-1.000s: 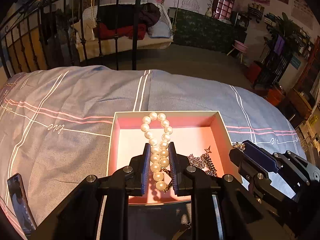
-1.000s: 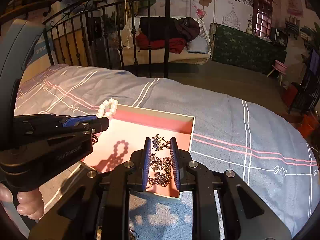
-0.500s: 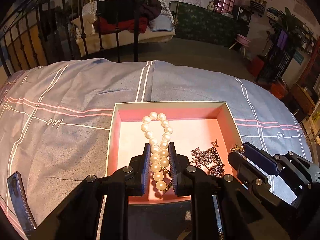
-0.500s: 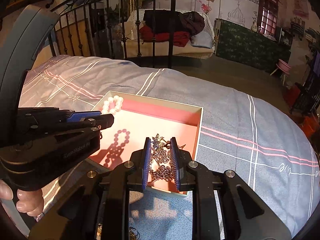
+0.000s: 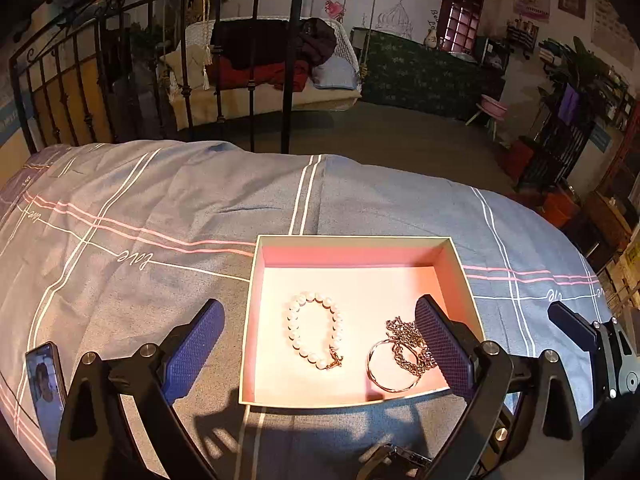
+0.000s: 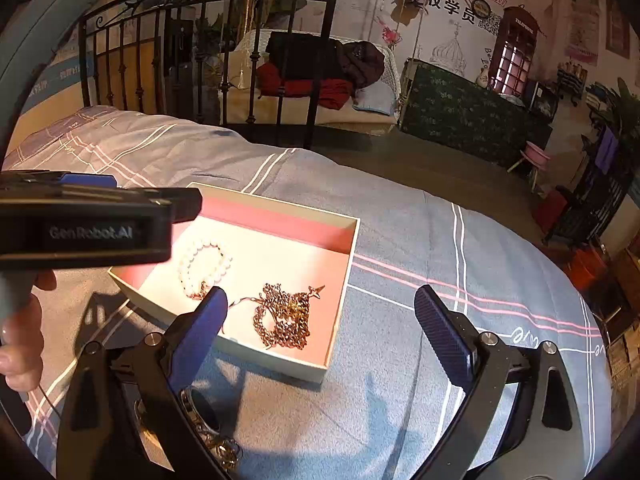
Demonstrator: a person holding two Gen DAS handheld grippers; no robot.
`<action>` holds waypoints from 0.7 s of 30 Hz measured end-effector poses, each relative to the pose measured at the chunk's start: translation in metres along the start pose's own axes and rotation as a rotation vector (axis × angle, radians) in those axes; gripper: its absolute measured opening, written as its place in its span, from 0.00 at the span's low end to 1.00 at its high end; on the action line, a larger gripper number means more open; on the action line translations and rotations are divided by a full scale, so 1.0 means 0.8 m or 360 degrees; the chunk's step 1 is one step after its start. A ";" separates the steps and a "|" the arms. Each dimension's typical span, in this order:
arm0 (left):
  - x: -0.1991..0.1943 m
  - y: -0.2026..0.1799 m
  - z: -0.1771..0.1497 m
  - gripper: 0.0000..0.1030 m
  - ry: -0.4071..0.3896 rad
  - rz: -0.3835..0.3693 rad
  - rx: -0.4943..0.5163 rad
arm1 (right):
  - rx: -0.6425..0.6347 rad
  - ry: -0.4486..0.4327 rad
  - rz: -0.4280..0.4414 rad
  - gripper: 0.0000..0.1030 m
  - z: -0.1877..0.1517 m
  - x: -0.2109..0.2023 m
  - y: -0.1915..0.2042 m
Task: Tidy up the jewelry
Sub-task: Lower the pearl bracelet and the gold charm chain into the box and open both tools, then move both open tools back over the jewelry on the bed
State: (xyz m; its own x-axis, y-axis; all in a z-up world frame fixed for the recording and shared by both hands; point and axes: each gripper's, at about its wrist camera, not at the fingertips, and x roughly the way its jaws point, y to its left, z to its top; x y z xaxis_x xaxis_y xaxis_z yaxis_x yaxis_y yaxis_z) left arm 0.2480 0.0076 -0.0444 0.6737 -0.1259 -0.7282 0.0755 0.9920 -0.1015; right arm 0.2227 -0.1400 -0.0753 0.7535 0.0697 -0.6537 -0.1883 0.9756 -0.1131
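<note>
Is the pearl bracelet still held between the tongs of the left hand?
No, the pearl bracelet lies loose on the floor of the pink box, and the left tongs, just opened, stand wide with nothing pressed between them.

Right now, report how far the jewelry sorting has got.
Done: the pearl bracelet and the tangled chain necklace lie on the floor of the pink-lined box, with a thin bangle under the chain.

In hand: nothing. The left hand-held gripper and right hand-held gripper have just opened; both stand open and empty.

Left: more metal jewelry lies on the bedspread outside the box.
</note>
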 end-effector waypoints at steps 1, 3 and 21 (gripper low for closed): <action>-0.007 0.001 -0.004 0.92 -0.0010 -0.0011 0.0009 | 0.0013 0.0001 0.0004 0.91 -0.004 -0.005 -0.004; -0.020 0.002 -0.018 0.92 -0.0019 -0.0030 0.0021 | 0.0048 0.0012 0.0012 0.91 -0.016 -0.015 -0.014; 0.008 -0.020 -0.148 0.90 0.0292 -0.0059 0.0231 | 0.0212 0.0372 0.0320 0.91 -0.156 -0.035 -0.005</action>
State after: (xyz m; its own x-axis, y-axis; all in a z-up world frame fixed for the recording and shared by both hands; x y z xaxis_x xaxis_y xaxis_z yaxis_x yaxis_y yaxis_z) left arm 0.1640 -0.0108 -0.1272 0.5244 -0.1492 -0.8383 0.2117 0.9765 -0.0414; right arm 0.1240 -0.1721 -0.1496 0.5420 0.2290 -0.8086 -0.2230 0.9668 0.1244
